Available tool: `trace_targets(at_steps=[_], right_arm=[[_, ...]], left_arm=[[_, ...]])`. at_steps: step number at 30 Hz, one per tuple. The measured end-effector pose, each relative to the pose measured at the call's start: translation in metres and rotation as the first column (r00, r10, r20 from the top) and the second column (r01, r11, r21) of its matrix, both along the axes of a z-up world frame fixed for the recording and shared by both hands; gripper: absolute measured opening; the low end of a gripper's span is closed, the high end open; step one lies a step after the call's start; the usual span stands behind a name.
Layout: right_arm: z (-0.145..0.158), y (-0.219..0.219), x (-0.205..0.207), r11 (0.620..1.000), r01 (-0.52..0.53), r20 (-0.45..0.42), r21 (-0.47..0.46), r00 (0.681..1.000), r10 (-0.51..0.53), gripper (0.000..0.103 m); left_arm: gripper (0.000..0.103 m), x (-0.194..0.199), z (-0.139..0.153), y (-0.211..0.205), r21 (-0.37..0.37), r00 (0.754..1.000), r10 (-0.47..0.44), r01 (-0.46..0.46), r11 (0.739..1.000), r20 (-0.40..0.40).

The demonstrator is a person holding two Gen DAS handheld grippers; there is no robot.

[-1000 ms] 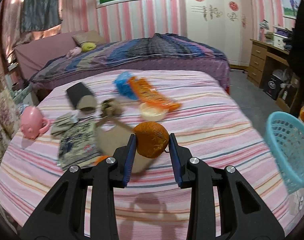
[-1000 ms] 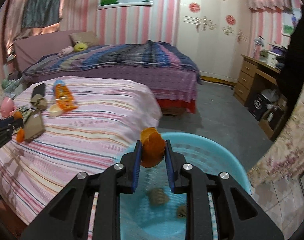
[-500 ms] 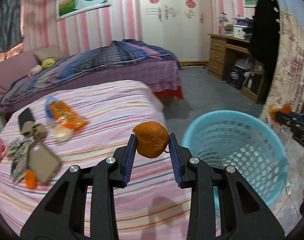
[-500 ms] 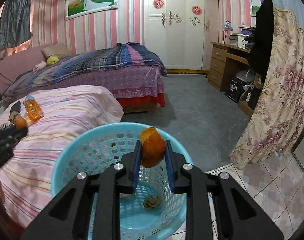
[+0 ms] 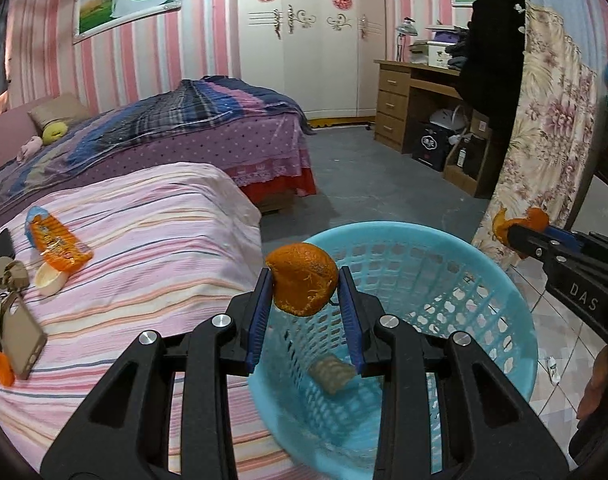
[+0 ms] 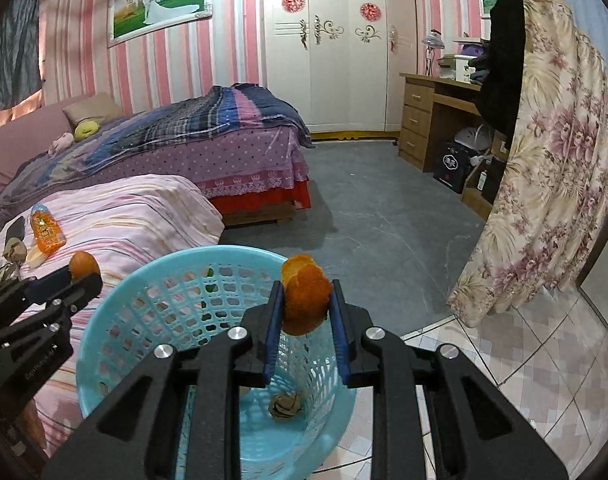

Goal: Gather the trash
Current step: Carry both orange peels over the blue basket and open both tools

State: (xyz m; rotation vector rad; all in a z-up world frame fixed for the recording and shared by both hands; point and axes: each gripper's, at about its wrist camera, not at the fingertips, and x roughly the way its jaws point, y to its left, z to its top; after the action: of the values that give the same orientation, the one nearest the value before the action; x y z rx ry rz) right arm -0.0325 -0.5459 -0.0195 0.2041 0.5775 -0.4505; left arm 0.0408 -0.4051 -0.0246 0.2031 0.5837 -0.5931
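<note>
Left gripper point(image 5: 305, 295): clamped on a large piece of orange peel point(image 5: 302, 290), which sits right at the tips between the two blue pads; the pads press its left and right sides.
Left peel, pose: a rounded, cupped piece with the orange skin toward the camera; its long axis runs roughly across the gap from pad to pad, slightly tilted, and it stands proud above the fingertips.
Left gripper, place: over the near-left part of the blue basket point(image 5: 499, 296), with the peel above the basket's rim on the side next to the bed.
Right gripper point(image 6: 306, 307): closed tight on a second orange peel point(image 6: 305, 297), pinched between its blue pads at the tips.
Right peel, pose: taller than wide, long axis close to upright, its curled upper edge poking above the fingers.
Right gripper, place: over the basket's far-right rim, seen from its own camera; in the left wrist view it enters from the right edge with its peel beyond the basket.
Basket contents: a crumpled brownish wad point(image 6: 284, 404) on the bottom, possibly paper; a small green bit shows through the mesh on the far wall.
Striped bed point(image 5: 152, 240): just beside the basket, carrying an orange snack packet point(image 5: 56, 240), a shallow cream lid point(image 5: 50, 280), a phone point(image 5: 22, 340) and a small orange scrap point(image 5: 4, 368).
</note>
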Motion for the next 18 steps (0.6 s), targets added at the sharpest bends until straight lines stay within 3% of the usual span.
trace_targets(at_steps=[2,5,9,14,18], right_arm=[[-0.001,-0.001,0.001,1.0,0.0,-0.004,0.002,1.0,0.0,0.023],[-0.003,-0.001,0.003,1.0,-0.003,-0.013,0.002,1.0,0.003,0.023],[-0.003,0.001,0.005,1.0,-0.005,-0.018,-0.004,1.0,0.005,0.023],[-0.004,0.003,0.007,1.0,-0.008,-0.023,-0.008,1.0,0.007,0.023],[-0.005,0.01,0.01,1.0,-0.019,-0.021,-0.015,1.0,0.019,0.026]], left_arm=[[0.037,0.0,-0.002,0.0,-0.003,1.0,-0.013,0.013,1.0,-0.002],[0.056,0.002,-0.002,0.005,-0.005,1.0,-0.003,0.003,1.0,0.001],[0.064,0.005,0.001,0.013,-0.016,1.0,0.009,-0.009,1.0,0.005],[0.08,0.008,0.006,0.027,0.015,0.995,0.056,-0.058,0.998,0.08],[0.086,0.013,0.01,0.042,0.024,0.991,0.088,-0.091,0.996,0.097]])
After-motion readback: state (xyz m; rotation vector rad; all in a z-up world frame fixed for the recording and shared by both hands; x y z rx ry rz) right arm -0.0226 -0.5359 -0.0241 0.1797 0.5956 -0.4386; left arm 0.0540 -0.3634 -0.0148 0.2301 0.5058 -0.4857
